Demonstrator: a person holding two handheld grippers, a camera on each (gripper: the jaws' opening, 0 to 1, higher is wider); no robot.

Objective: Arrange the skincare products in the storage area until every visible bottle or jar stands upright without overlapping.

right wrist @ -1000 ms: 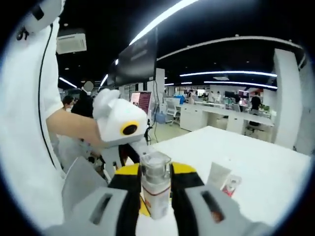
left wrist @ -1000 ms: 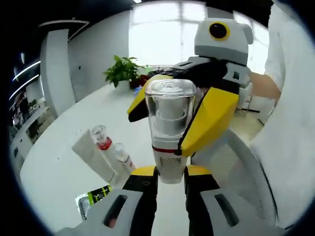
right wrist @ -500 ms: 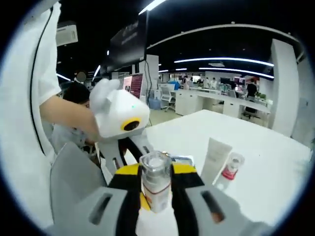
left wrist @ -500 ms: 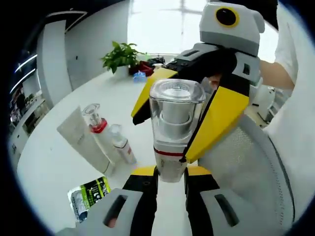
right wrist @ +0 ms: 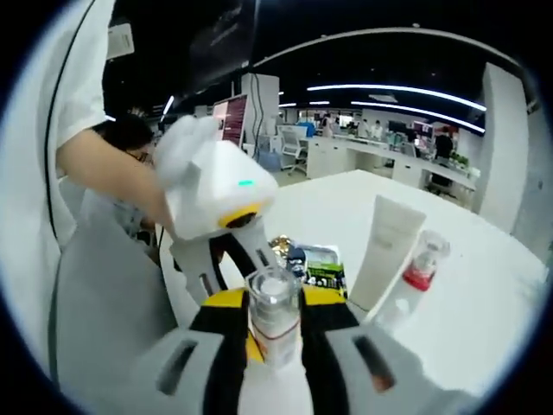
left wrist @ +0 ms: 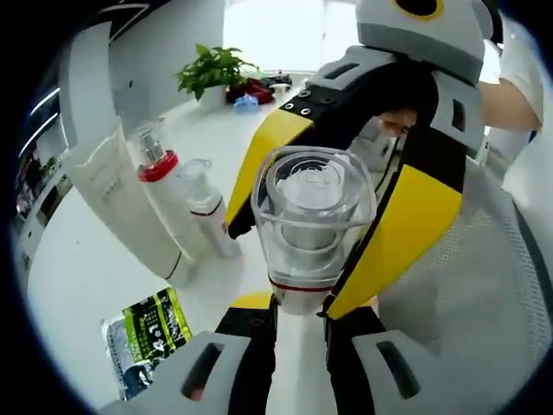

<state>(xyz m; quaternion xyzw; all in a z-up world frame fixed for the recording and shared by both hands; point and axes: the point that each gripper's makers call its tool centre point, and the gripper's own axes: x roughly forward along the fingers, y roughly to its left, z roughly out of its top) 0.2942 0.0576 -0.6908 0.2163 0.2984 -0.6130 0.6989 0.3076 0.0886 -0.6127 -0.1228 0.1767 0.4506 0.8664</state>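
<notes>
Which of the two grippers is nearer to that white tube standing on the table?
Hard to call: both grippers, left and right, are clamped on the same clear-capped bottle. The white tube stands off to the side of both, near the red-collared bottle.

Pump bottle [left wrist: 313, 229] base behind fingers [left wrist: 251, 333]

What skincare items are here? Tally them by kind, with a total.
Bottles: 3 (clear-capped bottle, red-collared bottle, small bottle)
Tubes: 1 (white tube)
Sachets: 1 (green sachet)
Total: 5
</notes>
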